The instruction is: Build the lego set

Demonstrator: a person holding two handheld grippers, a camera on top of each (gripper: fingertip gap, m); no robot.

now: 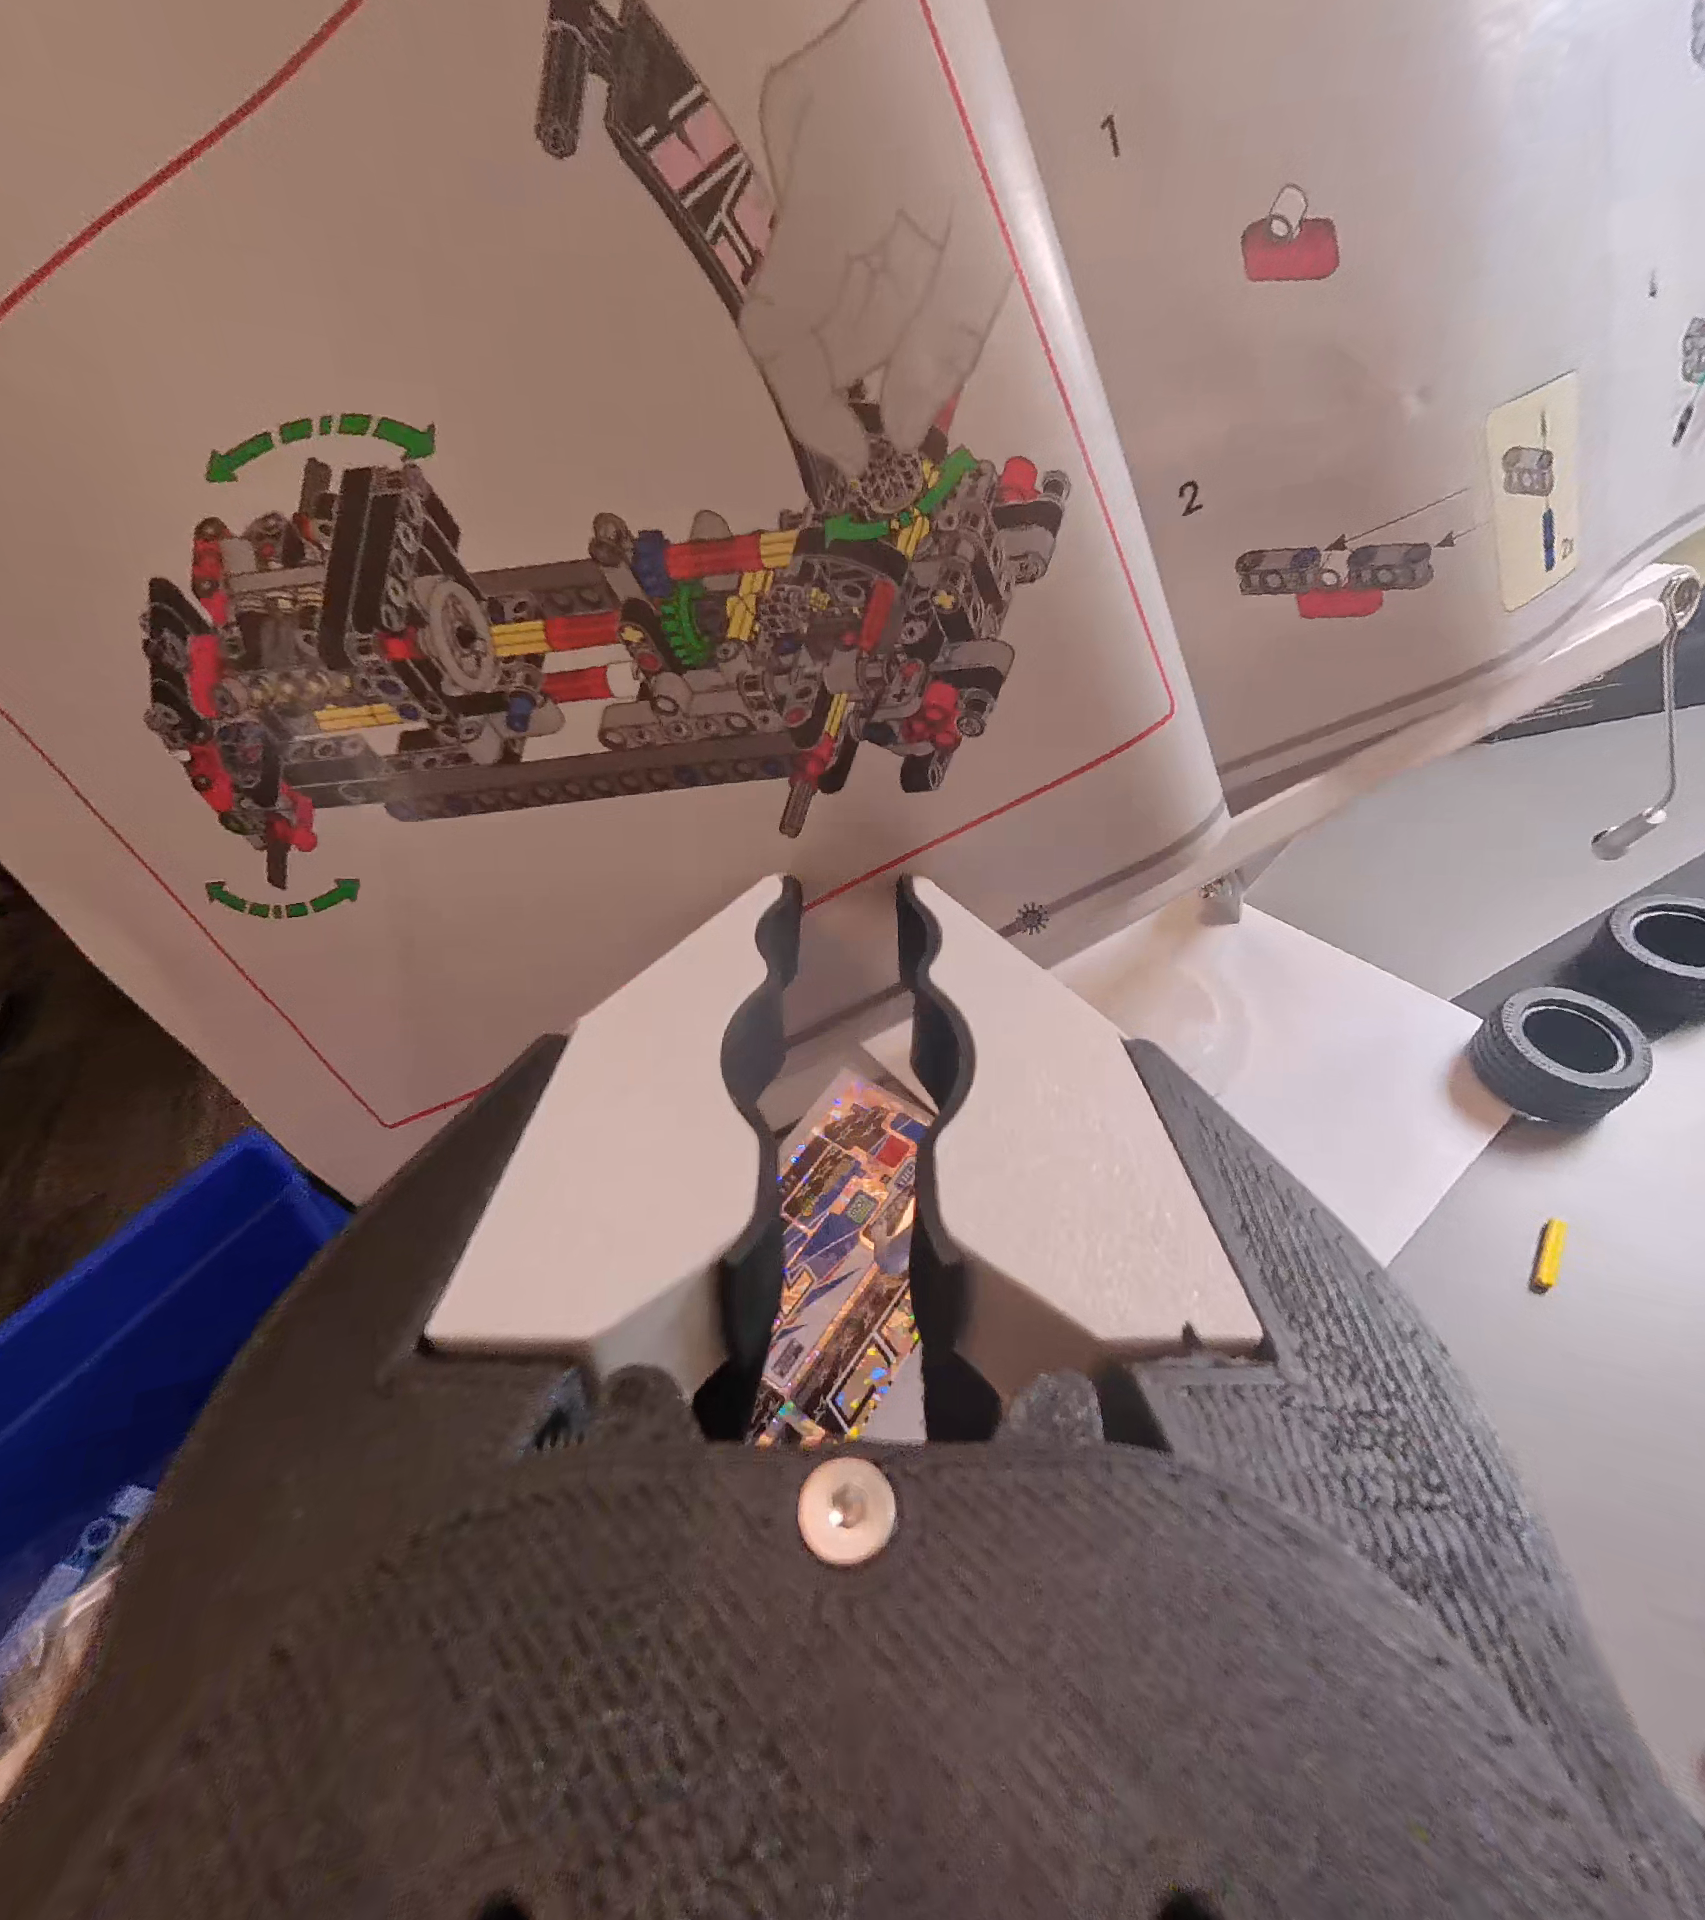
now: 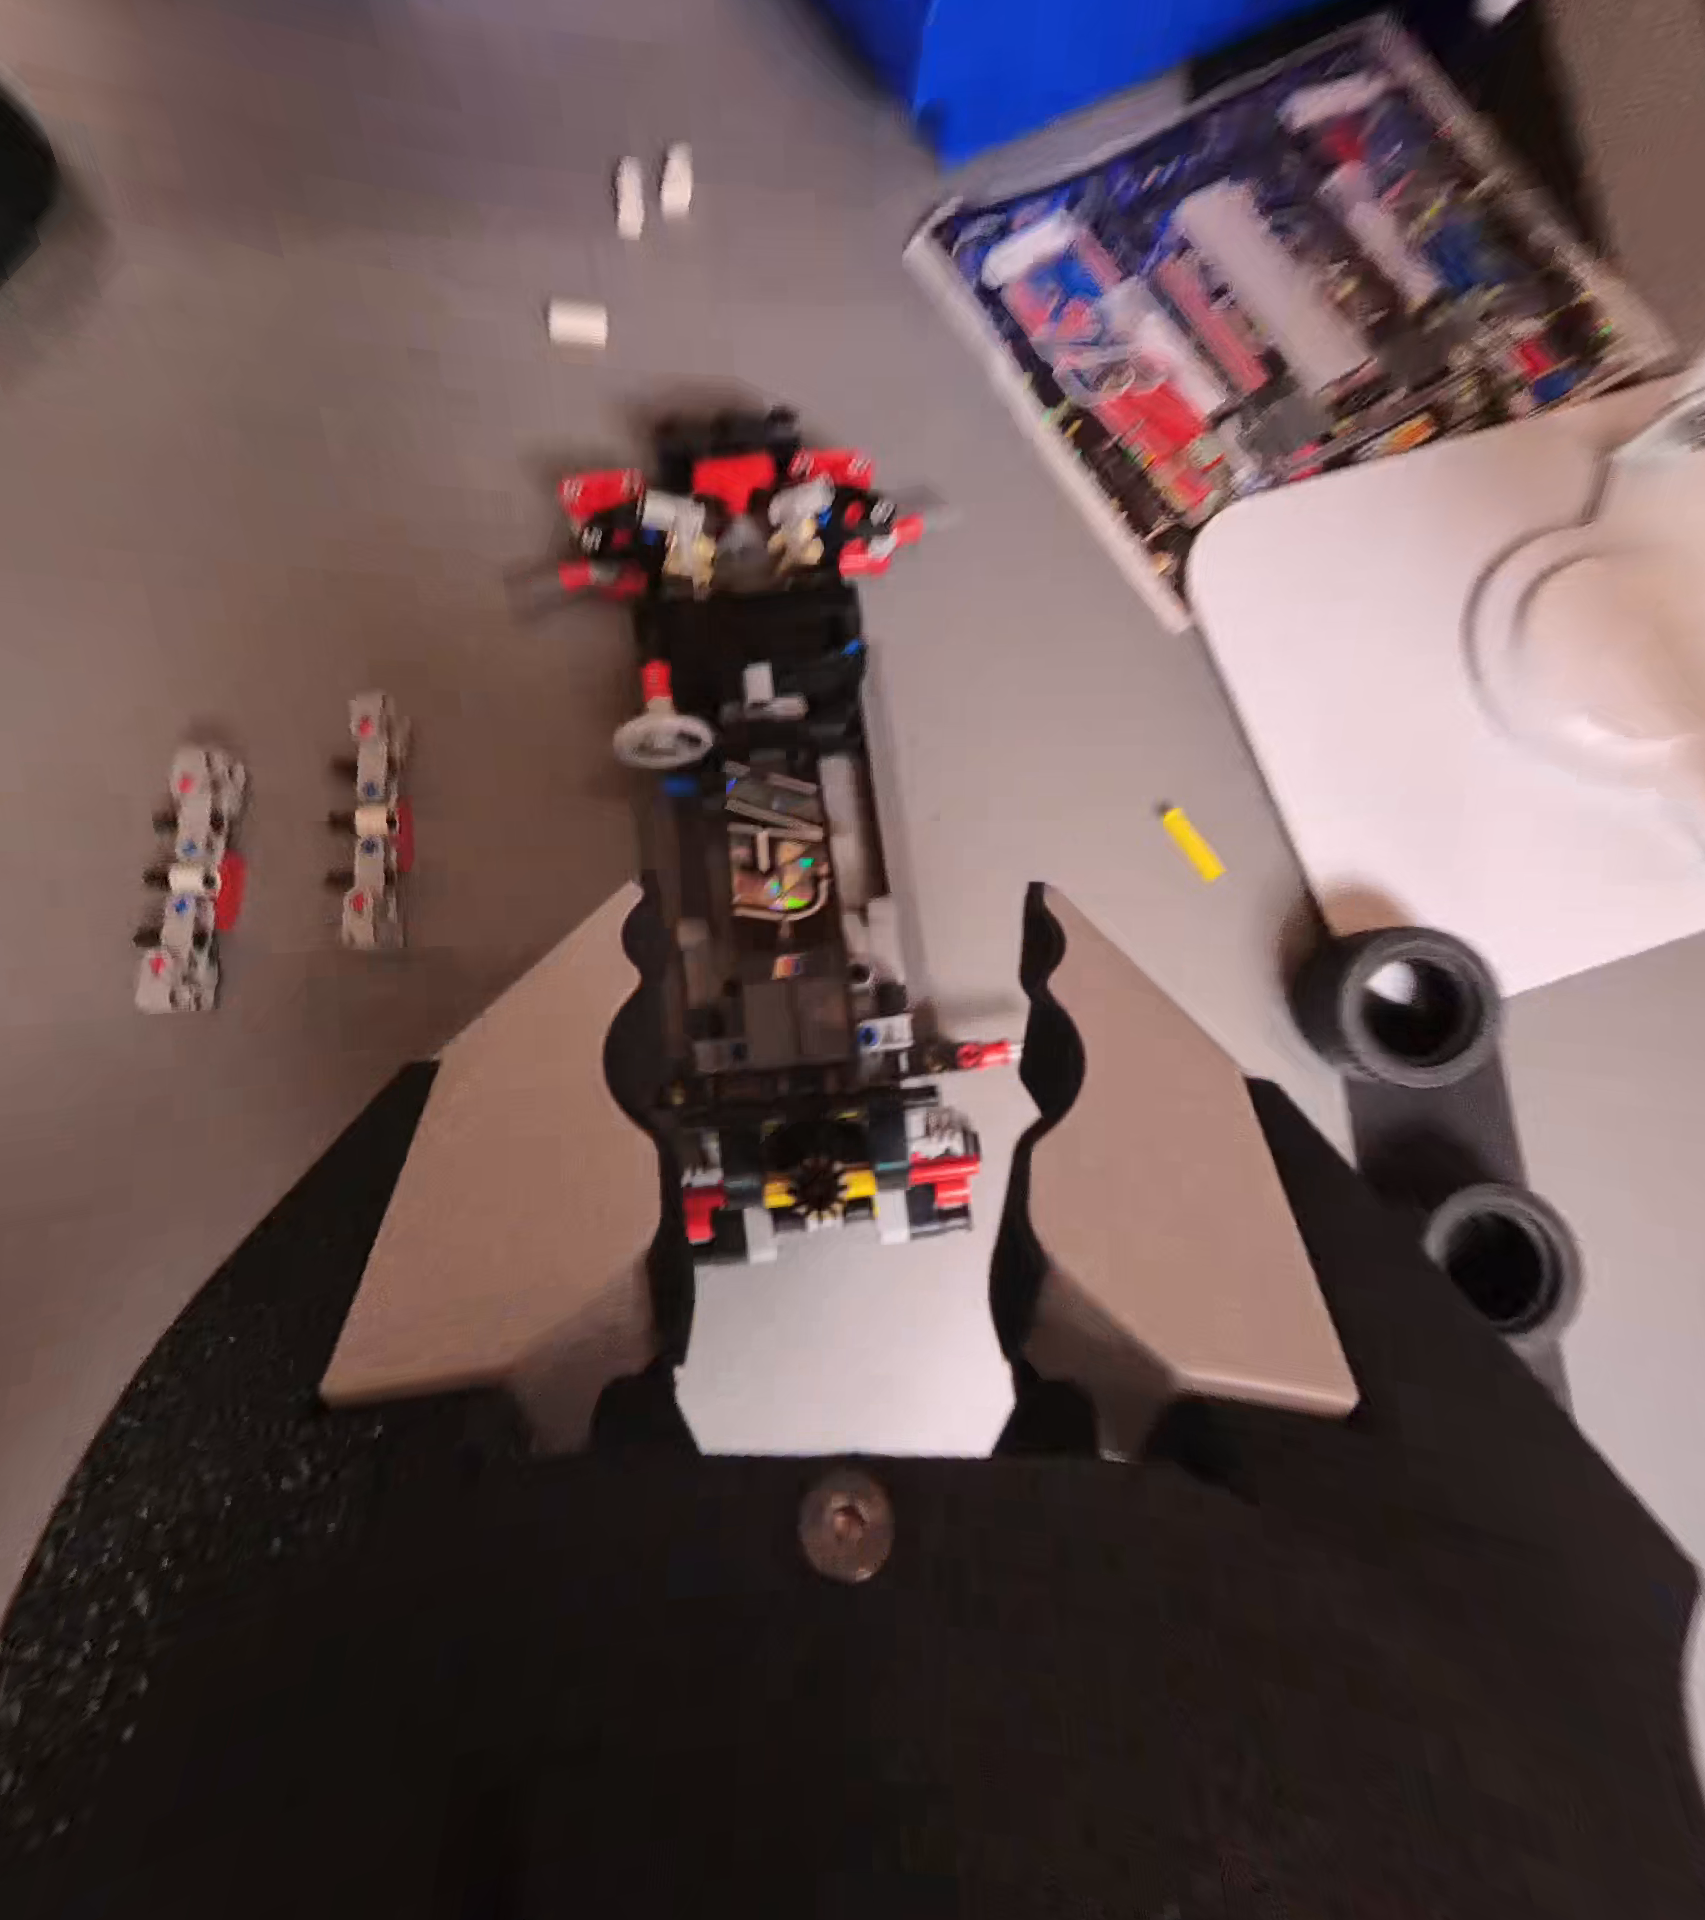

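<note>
In the right wrist view a long black Lego car chassis (image 2: 754, 644) with red, grey and yellow parts lies on the grey table. My right gripper (image 2: 837, 904) is open and hovers over it, with its fingers on either side of the chassis's near end; it holds nothing. The view is blurred. Two small grey sub-assemblies (image 2: 188, 883) (image 2: 372, 821) lie to the left. In the left wrist view my left gripper (image 1: 850, 894) points at the bottom edge of an open instruction booklet (image 1: 515, 520) on a white stand. Its jaws stand a narrow gap apart and hold nothing.
Black tyres (image 1: 1565, 1055) (image 2: 1419, 1008) and a yellow pin (image 1: 1549, 1255) (image 2: 1191, 844) lie by the white stand base (image 1: 1295, 1039) (image 2: 1399, 727). A shiny sticker sheet (image 1: 848, 1247) lies under my left gripper. A blue bin (image 1: 100, 1382), a tray of parts bags (image 2: 1274, 281) and small white pieces (image 2: 578, 322) are nearby. My hands' fingertips stand some 30 cm from each other. The yellow pin (image 1: 1549, 1255) is closer to my right gripper, around 11 cm from its tips; the left tips are 25 cm off. Seen from the right wrist view (image 2: 1184, 834) as well.
</note>
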